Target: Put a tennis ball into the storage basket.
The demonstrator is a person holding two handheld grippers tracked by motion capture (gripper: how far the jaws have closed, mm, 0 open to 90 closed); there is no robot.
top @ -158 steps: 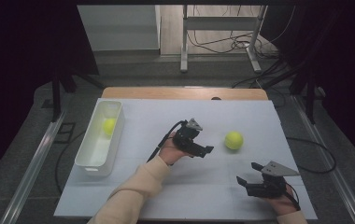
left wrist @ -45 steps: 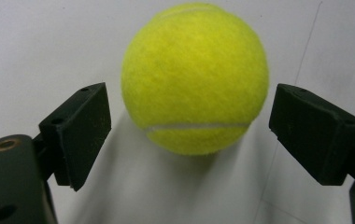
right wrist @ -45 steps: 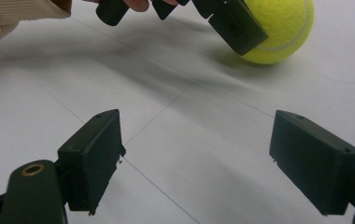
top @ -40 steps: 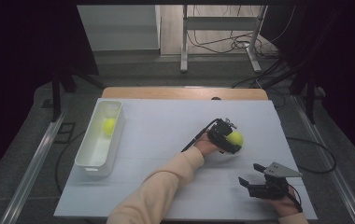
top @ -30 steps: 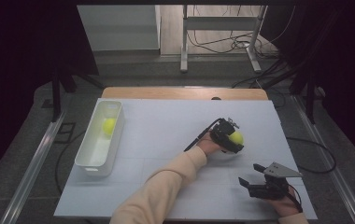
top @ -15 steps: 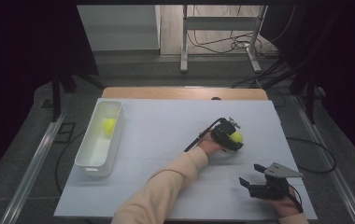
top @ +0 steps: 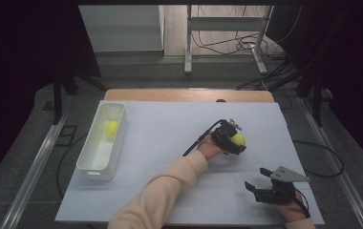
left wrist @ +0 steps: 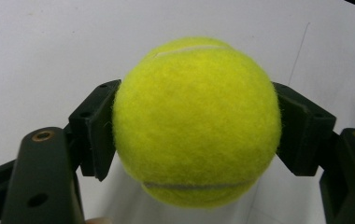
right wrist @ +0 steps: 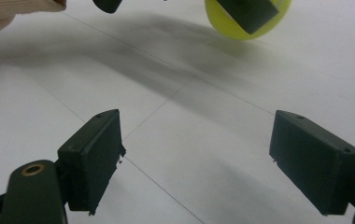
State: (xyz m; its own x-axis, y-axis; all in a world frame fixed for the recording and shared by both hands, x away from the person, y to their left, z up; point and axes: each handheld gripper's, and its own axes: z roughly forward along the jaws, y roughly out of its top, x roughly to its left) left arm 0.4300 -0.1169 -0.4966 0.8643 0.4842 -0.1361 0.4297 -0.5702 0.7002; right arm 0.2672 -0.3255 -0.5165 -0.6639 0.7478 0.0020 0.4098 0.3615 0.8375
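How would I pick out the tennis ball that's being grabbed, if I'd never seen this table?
Start at the white table and skip the white bin along its left edge. Look right of centre, where the left gripper is shut on a yellow-green tennis ball. The other ball lies loose in the bin; this one sits clamped between two black jaws.

A fuzzy yellow-green felt tennis ball with a thin pale seam curving across its top and another low on its front sits squarely between the two black jaws of the left gripper, whose pads press against its two sides at about mid-height. It bulges out past the jaw tips, round and undented, right down at the white table top. From the right gripper it lies well ahead, up and across the white surface, well apart from those wide-spread jaws.
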